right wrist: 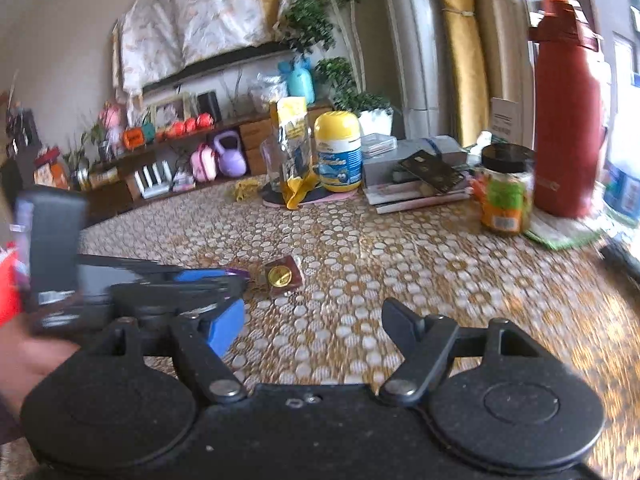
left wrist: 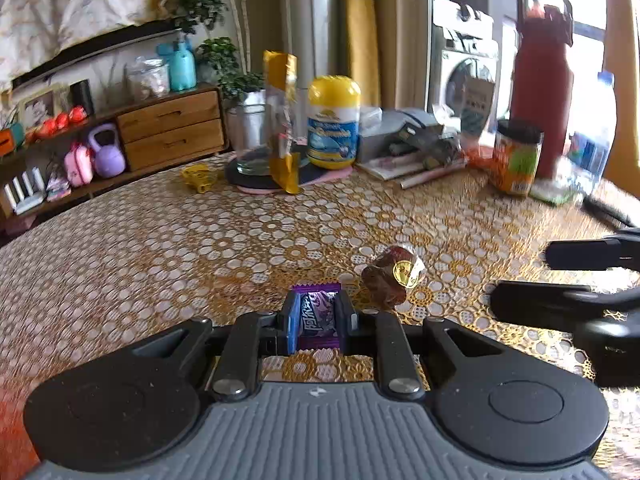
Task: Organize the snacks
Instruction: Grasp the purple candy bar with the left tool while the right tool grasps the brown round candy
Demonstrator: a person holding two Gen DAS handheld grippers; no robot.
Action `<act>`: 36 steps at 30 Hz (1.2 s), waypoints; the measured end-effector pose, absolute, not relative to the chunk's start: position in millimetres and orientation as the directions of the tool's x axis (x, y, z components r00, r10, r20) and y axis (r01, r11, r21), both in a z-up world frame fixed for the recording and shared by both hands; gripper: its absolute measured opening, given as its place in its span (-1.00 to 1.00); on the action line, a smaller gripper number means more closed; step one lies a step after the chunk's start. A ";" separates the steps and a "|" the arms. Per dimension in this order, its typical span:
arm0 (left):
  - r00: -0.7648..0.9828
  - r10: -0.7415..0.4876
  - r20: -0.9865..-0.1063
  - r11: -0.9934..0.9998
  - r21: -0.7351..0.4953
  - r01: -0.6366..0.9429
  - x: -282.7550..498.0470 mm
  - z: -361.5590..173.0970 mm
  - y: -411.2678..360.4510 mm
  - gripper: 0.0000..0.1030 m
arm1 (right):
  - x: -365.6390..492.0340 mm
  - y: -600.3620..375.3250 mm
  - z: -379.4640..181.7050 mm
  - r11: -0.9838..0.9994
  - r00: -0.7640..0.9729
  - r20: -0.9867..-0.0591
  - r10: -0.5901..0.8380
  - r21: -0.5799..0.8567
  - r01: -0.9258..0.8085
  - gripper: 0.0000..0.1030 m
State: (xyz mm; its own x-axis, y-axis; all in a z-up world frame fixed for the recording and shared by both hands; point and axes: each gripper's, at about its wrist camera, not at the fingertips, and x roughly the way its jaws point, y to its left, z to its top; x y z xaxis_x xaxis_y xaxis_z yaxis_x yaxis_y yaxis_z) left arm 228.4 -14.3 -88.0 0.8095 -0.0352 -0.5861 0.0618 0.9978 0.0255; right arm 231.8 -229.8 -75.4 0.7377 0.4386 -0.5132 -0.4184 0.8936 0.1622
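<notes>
Purple snack [left wrist: 316, 316] pinched in the left gripper [left wrist: 317, 320].
It sits between the pads, over the tablecloth [left wrist: 160, 248]; a brown candy [left wrist: 394, 280] lies just ahead-right. Right gripper [right wrist: 316, 320] stands spread, empty.

Daylight pours in from a window [left wrist: 592, 32] at the right, washed out to white glare. The room is bright, with soft shadows on the table [left wrist: 160, 248]. Fisheye bending curves both pictures' edges, corners dark. The right wrist view is smeared, probably motion blur, worst at its sides.
</notes>
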 end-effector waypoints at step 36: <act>0.806 0.008 -0.592 1.000 0.013 0.000 171.0 -72.8 -1.0 -0.65 | 288.4 -151.4 -101.8 0.870 0.675 -0.627 0.389 0.008 -0.494 -0.37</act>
State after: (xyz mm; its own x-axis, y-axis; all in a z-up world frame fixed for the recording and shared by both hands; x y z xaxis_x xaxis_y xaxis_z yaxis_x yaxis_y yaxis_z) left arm 171.0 -1.0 -72.8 0.8058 0.0084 -0.5921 -0.0005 0.9999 0.0135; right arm 288.4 -151.4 -101.8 0.6748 0.3888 -0.6273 -0.4938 0.8695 0.0077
